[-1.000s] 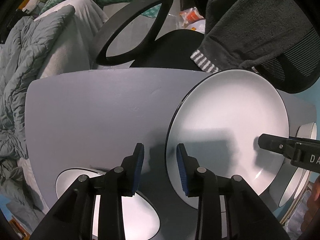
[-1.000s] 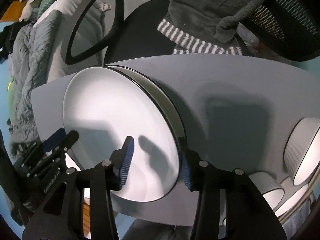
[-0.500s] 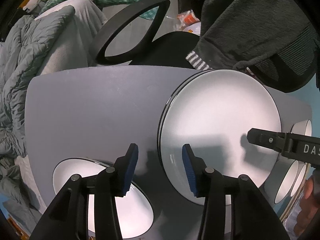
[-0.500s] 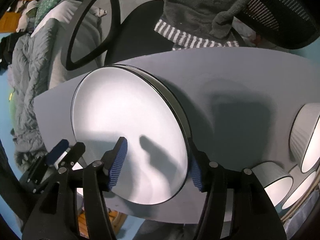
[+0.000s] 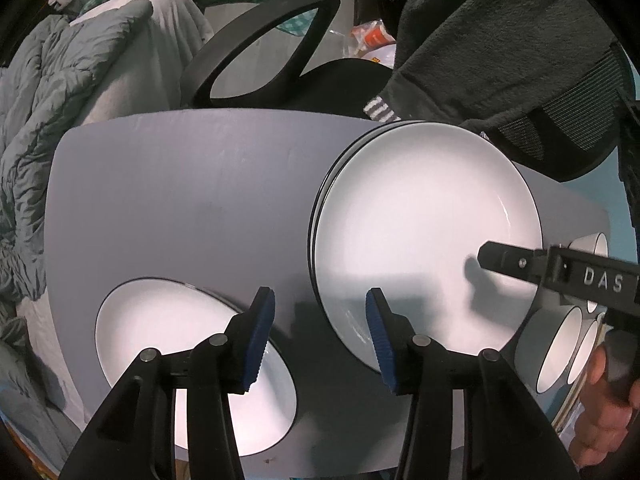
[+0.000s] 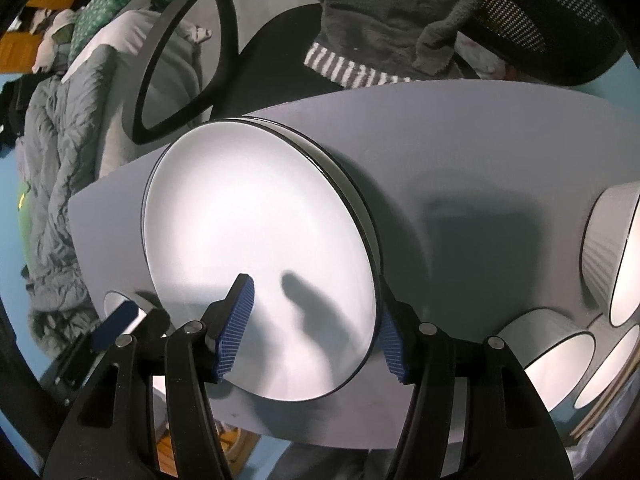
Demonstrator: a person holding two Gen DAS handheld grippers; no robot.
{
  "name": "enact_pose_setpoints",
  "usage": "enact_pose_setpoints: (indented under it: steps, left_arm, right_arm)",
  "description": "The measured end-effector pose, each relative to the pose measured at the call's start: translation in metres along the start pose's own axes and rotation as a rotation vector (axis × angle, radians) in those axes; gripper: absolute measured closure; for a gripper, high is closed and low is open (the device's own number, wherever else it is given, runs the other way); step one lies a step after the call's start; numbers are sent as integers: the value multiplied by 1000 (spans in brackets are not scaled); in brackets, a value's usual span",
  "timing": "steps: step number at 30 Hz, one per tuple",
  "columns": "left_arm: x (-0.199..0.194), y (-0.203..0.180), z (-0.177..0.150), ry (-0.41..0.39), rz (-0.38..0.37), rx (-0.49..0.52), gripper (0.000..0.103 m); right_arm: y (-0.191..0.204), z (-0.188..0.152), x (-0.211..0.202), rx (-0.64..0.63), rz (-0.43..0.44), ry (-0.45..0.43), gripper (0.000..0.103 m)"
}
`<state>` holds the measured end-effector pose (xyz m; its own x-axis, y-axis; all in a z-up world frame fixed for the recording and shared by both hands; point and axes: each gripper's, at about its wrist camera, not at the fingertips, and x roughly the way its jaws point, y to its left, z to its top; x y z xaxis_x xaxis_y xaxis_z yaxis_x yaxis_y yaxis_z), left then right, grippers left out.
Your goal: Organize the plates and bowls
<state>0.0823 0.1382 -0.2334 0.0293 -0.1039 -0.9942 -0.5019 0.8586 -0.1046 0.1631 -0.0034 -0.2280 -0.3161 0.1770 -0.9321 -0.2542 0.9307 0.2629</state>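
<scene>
Plates stacked (image 5: 424, 232) mid-worktop (image 5: 180, 184). Your left hand-held gripper (image 5: 320, 336) and right hand-held gripper (image 6: 316, 328) have just been opening, both free of the stack's rim. Lone plate (image 5: 180, 352) and bowls (image 6: 560, 364) remain unsorted.

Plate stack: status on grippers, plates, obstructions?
Left gripper open, empty, jaws just widened. Right gripper open astride plate stack edge. Single plate apart. Bowls right, clear.

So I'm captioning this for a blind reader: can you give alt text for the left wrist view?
The left tongs hang open over a grey table, astride the near-left rim of a stack of white plates without gripping it. Another white plate lies lower left, the right tongs reach in over the stack, and bowls sit far right.
</scene>
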Motion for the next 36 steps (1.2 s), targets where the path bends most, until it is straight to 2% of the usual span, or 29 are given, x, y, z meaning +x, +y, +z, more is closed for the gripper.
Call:
enact_pose_setpoints:
  steps: [2, 3, 4, 7, 13, 18, 24, 31, 36]
  left_arm:
    - [-2, 2, -3, 0, -5, -3, 55]
    - [-3, 3, -6, 0, -10, -3, 55]
    - [-3, 4, -7, 0, -12, -5, 55]
    - [-5, 8, -13, -3, -18, -9, 55]
    - [-12, 16, -25, -15, -29, -26, 55]
    - [-23, 28, -39, -36, -29, -41, 51]
    - [-36, 51, -63, -52, -34, -82, 50]
    - [-48, 75, -88, -66, -34, -133, 49]
    - [-53, 96, -107, -70, -55, -214, 49]
  right_arm:
    - [0, -1, -1, 4, -9, -5, 42]
    - [0, -2, -2, 4, -26, -8, 37]
    - [0, -3, -3, 4, -51, -16, 37]
    - [1, -5, -3, 2, -31, -17, 37]
    - [10, -17, -7, -49, -72, -46, 37]
    - [23, -30, -16, -142, -131, -87, 37]
    - [45, -51, -29, -294, -203, -140, 37]
    - [73, -73, -37, -462, -229, -164, 37]
    - [94, -90, -41, -581, -228, -156, 37]
